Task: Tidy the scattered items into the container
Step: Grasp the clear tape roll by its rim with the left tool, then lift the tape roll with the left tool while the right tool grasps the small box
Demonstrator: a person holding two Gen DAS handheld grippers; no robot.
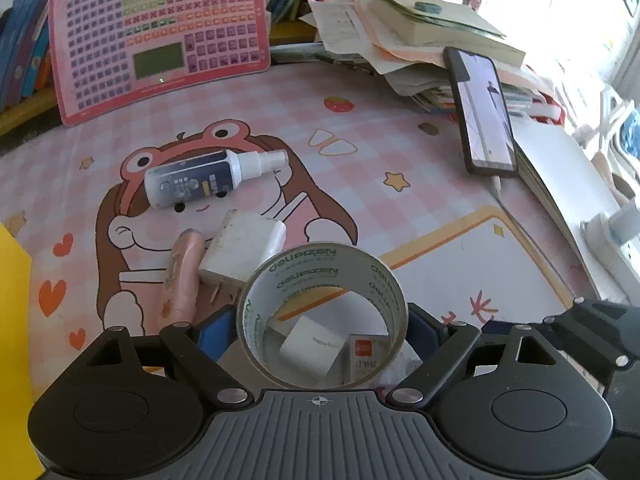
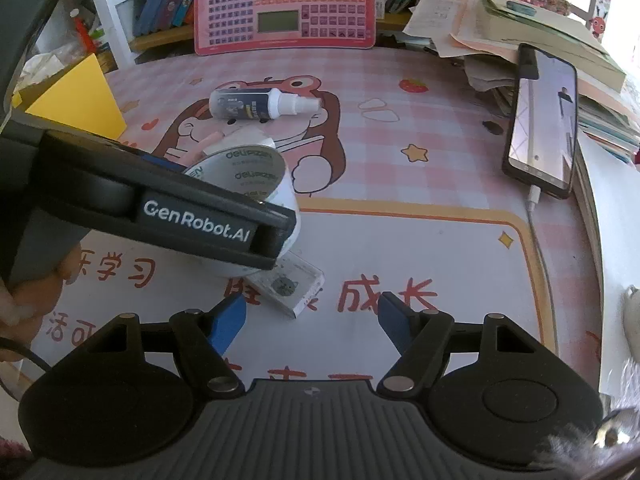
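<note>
My left gripper (image 1: 322,332) is shut on a roll of clear tape (image 1: 320,268), its blue pads pressing the roll's two sides; the roll also shows in the right wrist view (image 2: 248,172). Ahead lie a white charger block (image 1: 244,246), a pink tube (image 1: 182,276) and a spray bottle (image 1: 204,178), all on the cartoon desk mat (image 1: 400,152). Through the roll I see a white eraser (image 1: 312,346). My right gripper (image 2: 312,320) is open and empty, just behind a clear flat case (image 2: 290,284). A yellow container (image 2: 76,98) stands at the far left.
A pink keyboard toy (image 1: 160,36) leans at the back. A phone (image 1: 484,112) on a cable leans on a stack of books and papers (image 1: 420,32) at the right. A white book (image 1: 568,184) lies along the right edge.
</note>
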